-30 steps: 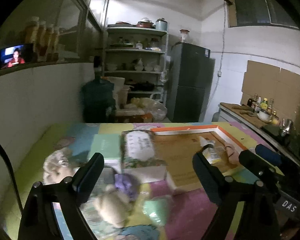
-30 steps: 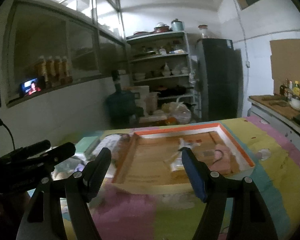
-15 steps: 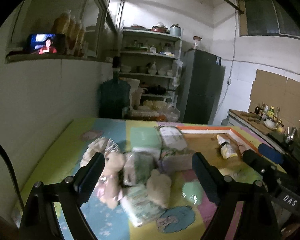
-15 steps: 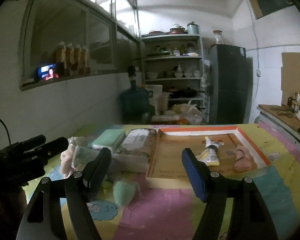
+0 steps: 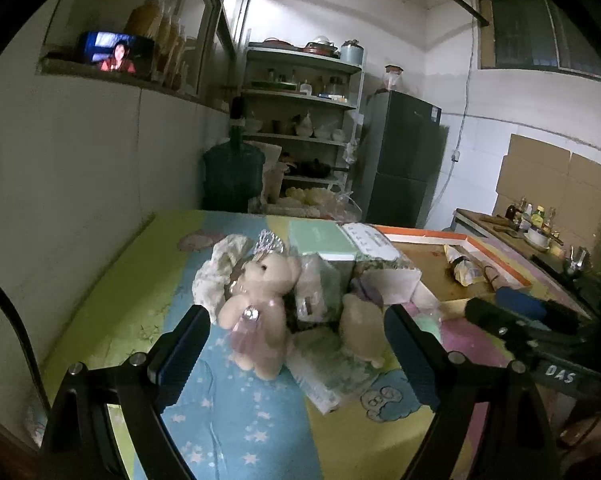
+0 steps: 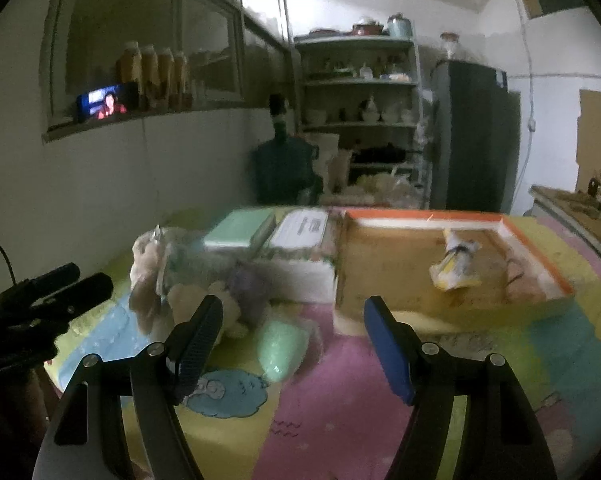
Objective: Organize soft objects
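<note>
Left gripper (image 5: 296, 346): jaws spread wide, pads gripping nothing and touching nothing; between them, farther off, lies the pile of soft things. Right gripper (image 6: 292, 336): jaws likewise wide apart and empty, hovering over the play mat (image 6: 340, 412).

The pile sits on the mat just beside the tray (image 6: 532, 244), at the tray's 9 o'clock side. It holds a teddy bear (image 5: 260, 300) in a pink dress, a cream plush toy (image 5: 362, 330) at the bear's 3 o'clock, a white frilly cloth (image 5: 216, 272) at its 10 o'clock, a purple soft thing (image 6: 246, 284), and a pale green pouch (image 6: 280, 346) nearest the right gripper. A mint green box (image 5: 320, 242) and a tissue pack (image 5: 374, 246) lie at the pile's 12 o'clock edge.

Left wrist view alone: the bear's face, sharp. Right wrist view alone: the tray's whole floor, with a yellow-and-white tube (image 6: 454, 266) on it, though blurred.
</note>
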{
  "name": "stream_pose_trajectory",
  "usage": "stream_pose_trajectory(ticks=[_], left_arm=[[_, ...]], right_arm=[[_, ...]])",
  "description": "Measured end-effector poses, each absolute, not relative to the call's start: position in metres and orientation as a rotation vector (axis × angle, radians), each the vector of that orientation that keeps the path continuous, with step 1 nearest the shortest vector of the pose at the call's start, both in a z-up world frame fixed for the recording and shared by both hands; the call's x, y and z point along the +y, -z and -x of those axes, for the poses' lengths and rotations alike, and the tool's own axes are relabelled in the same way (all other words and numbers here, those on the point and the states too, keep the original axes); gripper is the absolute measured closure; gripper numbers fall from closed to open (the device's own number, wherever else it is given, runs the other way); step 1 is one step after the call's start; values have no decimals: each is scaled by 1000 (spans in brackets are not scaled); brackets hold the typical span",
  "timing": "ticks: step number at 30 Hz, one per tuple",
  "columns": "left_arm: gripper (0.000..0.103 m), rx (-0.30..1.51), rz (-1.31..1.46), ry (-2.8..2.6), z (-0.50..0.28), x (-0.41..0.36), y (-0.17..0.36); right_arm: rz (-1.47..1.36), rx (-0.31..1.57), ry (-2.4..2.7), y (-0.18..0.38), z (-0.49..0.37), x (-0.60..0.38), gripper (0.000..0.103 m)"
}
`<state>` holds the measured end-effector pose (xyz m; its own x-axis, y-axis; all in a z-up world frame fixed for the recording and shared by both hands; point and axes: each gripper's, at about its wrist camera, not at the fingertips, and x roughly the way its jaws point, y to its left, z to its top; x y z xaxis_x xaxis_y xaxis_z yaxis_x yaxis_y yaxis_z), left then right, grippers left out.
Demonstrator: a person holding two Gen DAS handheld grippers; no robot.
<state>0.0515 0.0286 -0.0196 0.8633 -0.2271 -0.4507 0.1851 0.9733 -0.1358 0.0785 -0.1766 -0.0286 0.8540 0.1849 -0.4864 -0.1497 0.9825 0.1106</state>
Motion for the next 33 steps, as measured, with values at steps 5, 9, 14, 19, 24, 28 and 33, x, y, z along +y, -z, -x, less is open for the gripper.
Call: stream_pose_trajectory(ticks=[5,9,14,19,24,28,33], left_arm=[[14,506,89,271,-57,25,26],[14,540,88,352,-65,9,33],[19,590,80,421,-78,-9,44],[25,635,94,471,-91,-19,54],[35,674,110,493,-102,-22,62],[55,715,138,515,-108,-24,69],[68,732,154,512,-114,-21,74]], right_arm=[[-79,578,-172,46,-92,-170,28],[-80,615,-154,56,-99,-168,28],[-94,655,-152,66,-105,-172,28],[-103,679,-160,71,-107,-175,28],[-100,700,-181,76,-111,-175,28],[-96,716,-191,81,-115,-174,28],[-131,745,-216,87,-121,-176,42]])
